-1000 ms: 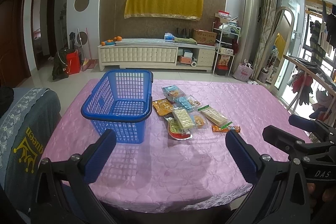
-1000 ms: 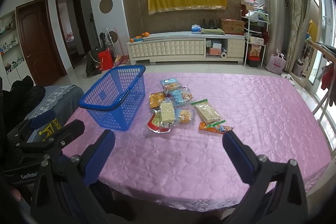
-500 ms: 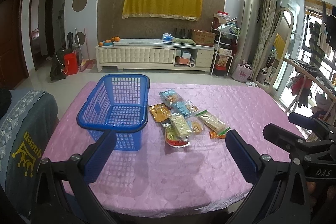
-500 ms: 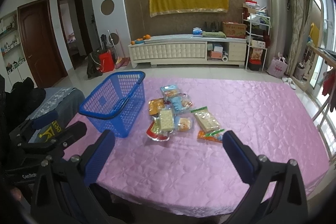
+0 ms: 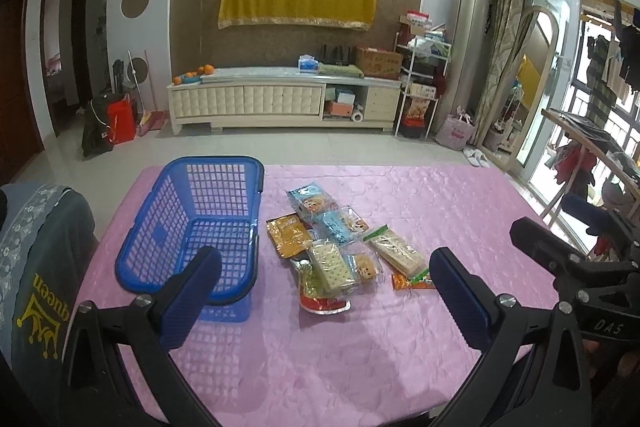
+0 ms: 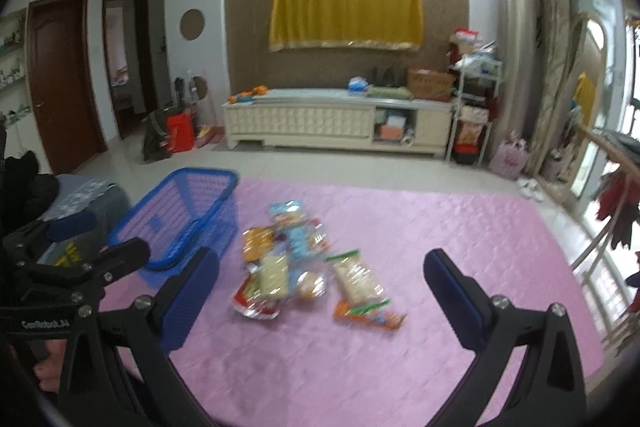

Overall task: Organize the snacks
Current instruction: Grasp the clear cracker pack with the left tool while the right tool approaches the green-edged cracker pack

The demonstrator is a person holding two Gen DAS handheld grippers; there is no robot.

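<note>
Two hand-held grippers hung over the near edge of a pink-clothed worktop (image 5: pixel 440 203), both empty with fingers spread wide, neither touching anything. At far left a chair draped in grey cloth (image 5: pixel 36 267) stood against the worktop's edge. Next came the empty blue basket (image 5: pixel 192 227), its open top facing up, apparently set there to receive the food. The left gripper (image 5: pixel 324 295) hovered with one finger in front of the basket's near rim, the other toward the loose packets. Just right of the basket, close beside it but seemingly not touching, lay the snack packets (image 5: pixel 340 247) in an overlapping heap: a blue packet farthest back, an orange one nearest the basket, a clear pack of crackers (image 5: pixel 330 265) over a red-trimmed wrapper, and a long green-edged pack (image 5: pixel 396 251) at the right. The right gripper (image 6: pixel 320 291) was aimed at the same heap, its view blurred. By appearance no packet had yet gone into the basket, and the wide spread of both pairs of fingers suggested readiness for a first pick.
</note>
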